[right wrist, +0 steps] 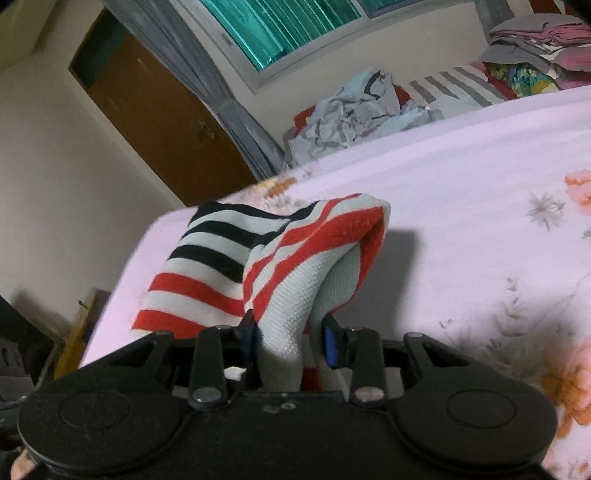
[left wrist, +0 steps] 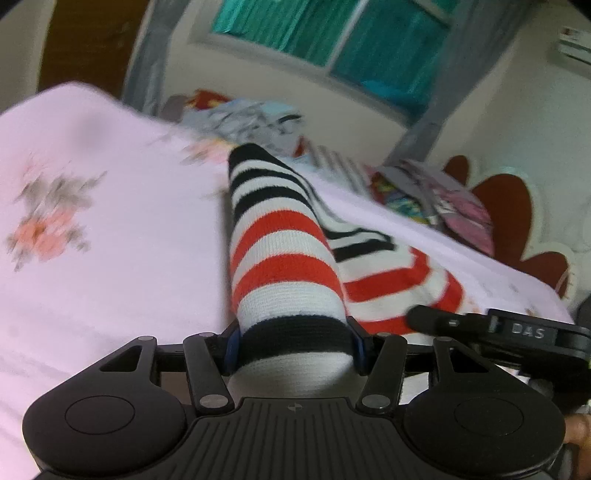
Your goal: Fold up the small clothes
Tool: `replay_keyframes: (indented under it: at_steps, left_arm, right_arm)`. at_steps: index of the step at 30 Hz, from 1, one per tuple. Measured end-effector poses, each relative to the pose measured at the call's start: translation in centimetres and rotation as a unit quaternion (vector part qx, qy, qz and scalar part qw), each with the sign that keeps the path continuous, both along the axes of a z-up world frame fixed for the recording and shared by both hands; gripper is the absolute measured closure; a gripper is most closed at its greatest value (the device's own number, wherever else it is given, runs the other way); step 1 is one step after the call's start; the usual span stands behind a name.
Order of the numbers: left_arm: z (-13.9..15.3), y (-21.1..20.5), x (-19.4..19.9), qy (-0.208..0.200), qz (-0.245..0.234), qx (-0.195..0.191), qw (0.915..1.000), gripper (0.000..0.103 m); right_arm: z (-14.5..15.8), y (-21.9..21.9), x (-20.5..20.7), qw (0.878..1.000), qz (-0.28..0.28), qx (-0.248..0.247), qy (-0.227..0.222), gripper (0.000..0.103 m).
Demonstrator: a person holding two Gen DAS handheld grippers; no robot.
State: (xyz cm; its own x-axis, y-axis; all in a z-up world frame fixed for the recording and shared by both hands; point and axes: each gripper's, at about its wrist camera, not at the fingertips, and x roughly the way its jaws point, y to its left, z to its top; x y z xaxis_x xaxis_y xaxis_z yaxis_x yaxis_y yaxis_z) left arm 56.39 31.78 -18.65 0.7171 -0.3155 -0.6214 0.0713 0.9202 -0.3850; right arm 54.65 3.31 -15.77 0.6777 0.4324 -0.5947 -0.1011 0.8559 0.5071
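Observation:
A small knit garment (left wrist: 284,258) with red, white and black stripes is held up over the pink flowered bedsheet (left wrist: 110,229). My left gripper (left wrist: 293,345) is shut on a bunched black-and-white striped part of it, which fills the gap between the blue pads. In the right wrist view the same striped garment (right wrist: 280,258) hangs from my right gripper (right wrist: 291,341), which is shut on a fold of its white and red knit. The right gripper's finger (left wrist: 436,319) shows at the lower right of the left wrist view, beside the cloth.
A crumpled pale blue and grey heap of clothes (right wrist: 354,110) lies at the bed's far edge. A stack of folded clothes (right wrist: 535,44) stands at the far right, also seen as folded clothes (left wrist: 436,195). A brown door (right wrist: 147,122) and a teal-curtained window (right wrist: 280,26) are behind the bed.

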Motion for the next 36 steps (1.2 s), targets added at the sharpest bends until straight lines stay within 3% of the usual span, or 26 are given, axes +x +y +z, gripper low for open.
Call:
replay_keyframes:
  at_steps: [2,5,10,12,14,15,17,21,26,36]
  left_arm:
    - [-1.9,0.9,0.4,0.014,0.003,-0.012,0.9998,0.046]
    - [-3.0,0.7,0.4,0.002,-0.003,-0.010,0.9999,0.040]
    - [-1.9,1.0,0.9,0.015,0.006,-0.024,0.9996,0.039]
    - [-1.2,1.5,0.7,0.004,0.019,-0.030,0.9994,0.039]
    - [-1.0,1.9,1.1,-0.010,0.029,-0.037,0.9988,0.036]
    - [-1.2,2.3,1.2,-0.002,0.037,-0.042,0.9984,0.036]
    - [-2.2,2.6,2.4,0.020,0.057,-0.060,0.9964,0.036]
    - [-3.2,1.9,3.0,0.025,0.052,-0.038,0.9976,0.033]
    - [-2.1,1.5,3.1,0.032,0.053,-0.017,0.9979,0.032]
    - [1.1,0.3,-1.5,0.010,0.005,0.052,0.9986,0.032]
  right_arm:
    - [-1.2,-0.2,0.6,1.000,-0.005,-0.007,0.013,0.068]
    - [-2.4,-0.7,1.2,0.999,-0.014,-0.011,0.030,0.062]
    - [-2.2,-1.2,1.7,0.999,-0.036,-0.001,0.040,0.052]
    - [-1.6,-1.3,2.2,0.998,-0.053,-0.007,0.026,0.042]
    - [-1.5,-1.3,2.6,0.998,-0.064,-0.008,0.024,0.040]
    - [-1.7,-1.4,3.1,0.997,-0.068,-0.003,0.030,0.044]
    - [-2.2,-1.1,3.8,0.997,-0.069,-0.009,0.037,0.060]
    - [-2.3,-0.5,4.2,0.994,-0.079,-0.064,0.029,0.078]
    - [-1.3,0.1,3.7,0.992,-0.073,-0.096,0.024,0.072]
    - [3.3,2.3,-4.1,0.989,-0.013,-0.137,-0.044,0.070]
